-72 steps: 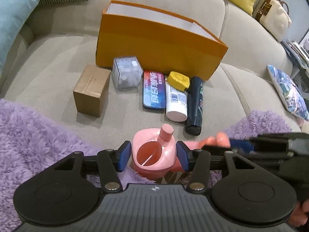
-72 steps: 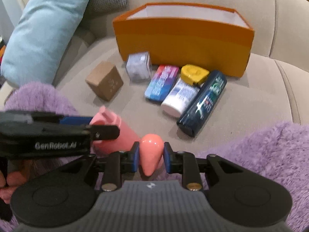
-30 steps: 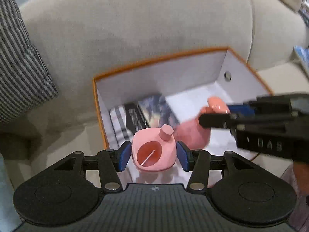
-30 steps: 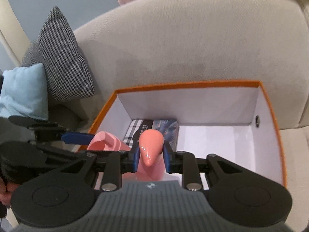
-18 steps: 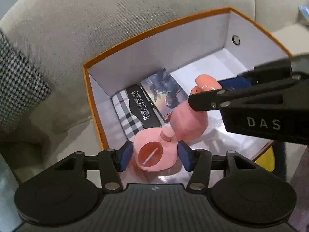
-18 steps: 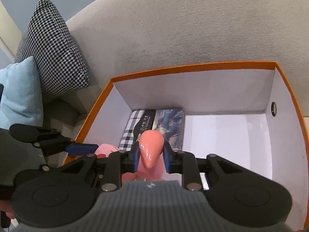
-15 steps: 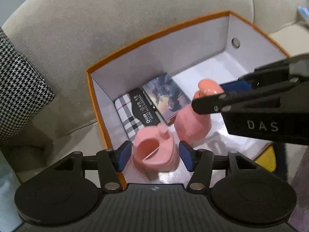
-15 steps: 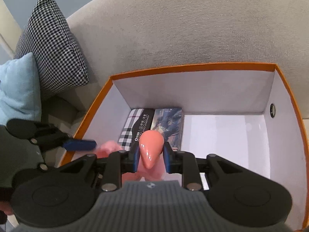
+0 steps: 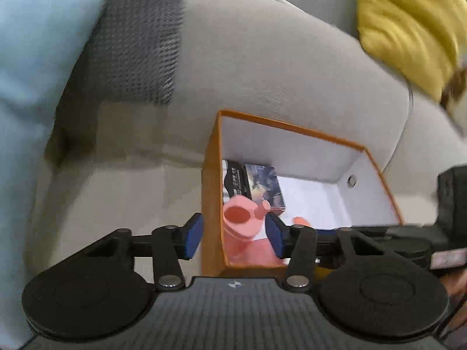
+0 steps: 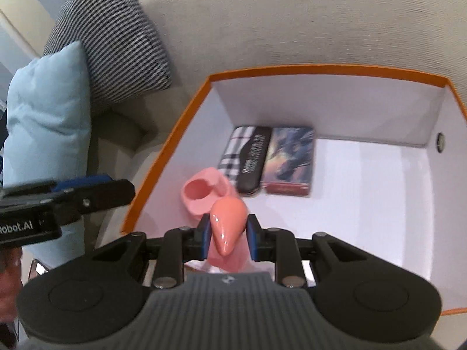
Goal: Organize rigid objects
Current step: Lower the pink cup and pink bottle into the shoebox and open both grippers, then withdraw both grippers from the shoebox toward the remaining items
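A pink plastic watering-can toy (image 10: 211,194) sits inside the orange box (image 10: 163,151), near its left wall. My right gripper (image 10: 228,237) is shut on the toy's pink handle end (image 10: 226,221), low in the box. My left gripper (image 9: 233,233) is open and pulled back, its fingers straddling the box's left wall (image 9: 211,204). It holds nothing. The toy's open mouth (image 9: 238,214) shows just inside that wall. Two flat packs (image 10: 271,157) lie at the back of the box.
The box stands on a beige sofa (image 9: 262,67) against the backrest. A houndstooth cushion (image 10: 116,38) and a light blue cushion (image 10: 49,110) lie to the left. A yellow cushion (image 9: 408,23) is at the upper right.
My left gripper has opened, let go of the pink toy and drawn back over the box's left wall. My right gripper has kept its hold and sunk lower into the box.
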The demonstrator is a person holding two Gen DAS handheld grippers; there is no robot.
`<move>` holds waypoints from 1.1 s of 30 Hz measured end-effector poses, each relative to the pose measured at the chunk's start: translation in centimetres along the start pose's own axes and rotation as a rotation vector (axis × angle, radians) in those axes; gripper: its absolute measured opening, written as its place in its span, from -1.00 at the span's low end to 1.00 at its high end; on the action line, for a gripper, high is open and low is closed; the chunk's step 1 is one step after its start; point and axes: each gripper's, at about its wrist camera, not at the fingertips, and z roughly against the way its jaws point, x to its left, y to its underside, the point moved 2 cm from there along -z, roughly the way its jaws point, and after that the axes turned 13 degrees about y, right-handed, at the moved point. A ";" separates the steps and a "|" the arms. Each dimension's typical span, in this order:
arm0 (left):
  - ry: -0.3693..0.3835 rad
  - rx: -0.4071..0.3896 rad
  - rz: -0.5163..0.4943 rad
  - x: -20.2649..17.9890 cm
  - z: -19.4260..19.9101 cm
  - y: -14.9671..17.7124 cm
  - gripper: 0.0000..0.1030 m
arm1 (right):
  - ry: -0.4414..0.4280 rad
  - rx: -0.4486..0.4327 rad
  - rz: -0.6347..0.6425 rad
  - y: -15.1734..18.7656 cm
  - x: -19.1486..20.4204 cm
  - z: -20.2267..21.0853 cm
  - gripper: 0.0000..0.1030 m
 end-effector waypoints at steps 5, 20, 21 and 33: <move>0.079 -0.057 0.147 2.5 0.1 2.0 -0.34 | 0.044 -0.007 0.014 -0.2 1.7 -0.3 -0.49; 0.180 -0.125 0.287 4.5 0.8 4.0 -0.54 | 0.147 -0.008 0.098 -0.3 4.6 -0.6 -0.49; 0.179 -0.125 0.284 4.5 0.9 4.0 -0.54 | 0.162 -0.003 0.112 -0.3 4.6 -0.4 -0.50; 0.180 -0.139 0.275 4.3 0.6 3.5 -0.54 | 0.257 -0.087 0.040 -1.6 0.7 0.6 -0.50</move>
